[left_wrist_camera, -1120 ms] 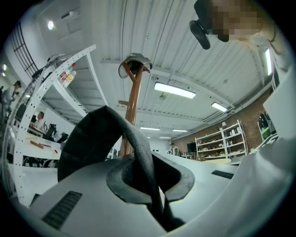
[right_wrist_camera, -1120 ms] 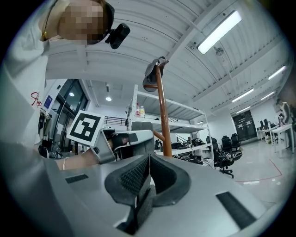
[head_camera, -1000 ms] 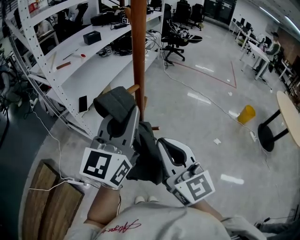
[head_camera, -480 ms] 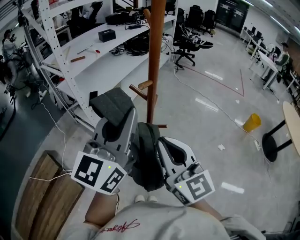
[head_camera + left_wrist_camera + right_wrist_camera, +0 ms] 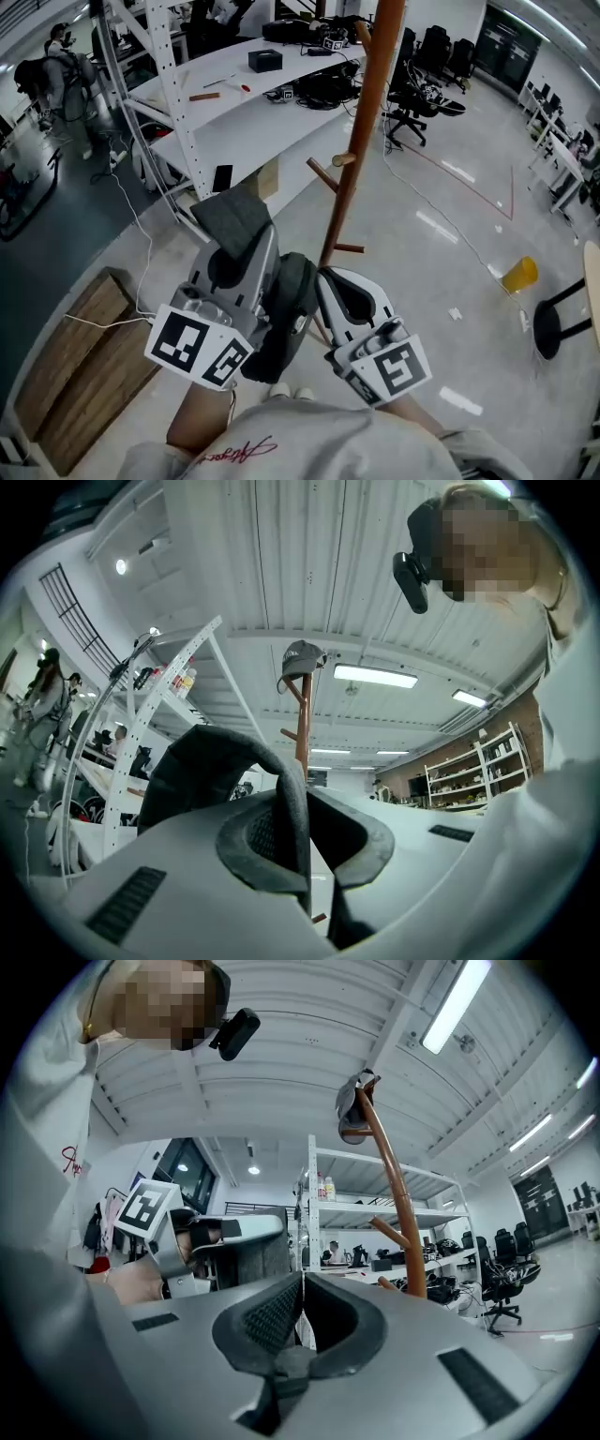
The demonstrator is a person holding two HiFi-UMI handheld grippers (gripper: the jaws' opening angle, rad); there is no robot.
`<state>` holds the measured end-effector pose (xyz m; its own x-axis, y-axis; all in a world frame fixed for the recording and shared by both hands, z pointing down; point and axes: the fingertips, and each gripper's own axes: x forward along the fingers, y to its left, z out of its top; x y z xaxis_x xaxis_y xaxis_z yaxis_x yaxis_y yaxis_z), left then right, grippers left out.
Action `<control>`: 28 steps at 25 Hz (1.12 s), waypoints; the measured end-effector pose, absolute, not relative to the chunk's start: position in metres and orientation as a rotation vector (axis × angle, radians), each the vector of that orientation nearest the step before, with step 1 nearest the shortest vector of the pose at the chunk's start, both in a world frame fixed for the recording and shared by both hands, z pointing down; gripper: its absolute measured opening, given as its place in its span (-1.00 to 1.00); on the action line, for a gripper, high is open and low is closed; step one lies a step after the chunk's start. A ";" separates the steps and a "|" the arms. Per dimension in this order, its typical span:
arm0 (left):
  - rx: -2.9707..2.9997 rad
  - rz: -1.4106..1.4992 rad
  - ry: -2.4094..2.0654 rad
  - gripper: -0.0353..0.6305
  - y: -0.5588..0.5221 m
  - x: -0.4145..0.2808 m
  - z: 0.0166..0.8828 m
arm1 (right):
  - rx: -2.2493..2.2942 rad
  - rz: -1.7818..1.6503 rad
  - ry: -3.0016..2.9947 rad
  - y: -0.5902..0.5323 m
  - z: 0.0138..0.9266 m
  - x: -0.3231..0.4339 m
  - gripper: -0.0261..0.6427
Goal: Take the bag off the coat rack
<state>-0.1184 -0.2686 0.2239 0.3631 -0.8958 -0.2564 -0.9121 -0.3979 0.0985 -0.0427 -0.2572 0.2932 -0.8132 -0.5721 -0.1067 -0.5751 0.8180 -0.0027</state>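
- The left gripper pinches the strap, so the bag hangs, seemingly free of the coat rack.
- The right gripper is pressed together and empty, idle beside the bag.

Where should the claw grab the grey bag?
Probably by its strap, coming up from underneath. The strap arches into a wide padded loop that can hook over a claw, while the soft bag hangs limp below it. The left claw is shut on that strap.
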 end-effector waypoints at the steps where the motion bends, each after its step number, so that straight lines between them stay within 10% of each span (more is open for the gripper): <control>1: -2.542 0.417 1.704 -0.79 -0.266 -0.123 0.228 | -0.899 0.042 2.904 -0.256 0.293 -0.047 -0.86; 28: -2.581 0.329 1.834 -0.79 -0.222 -0.145 0.301 | -0.736 0.044 2.940 -0.233 0.294 -0.088 -0.86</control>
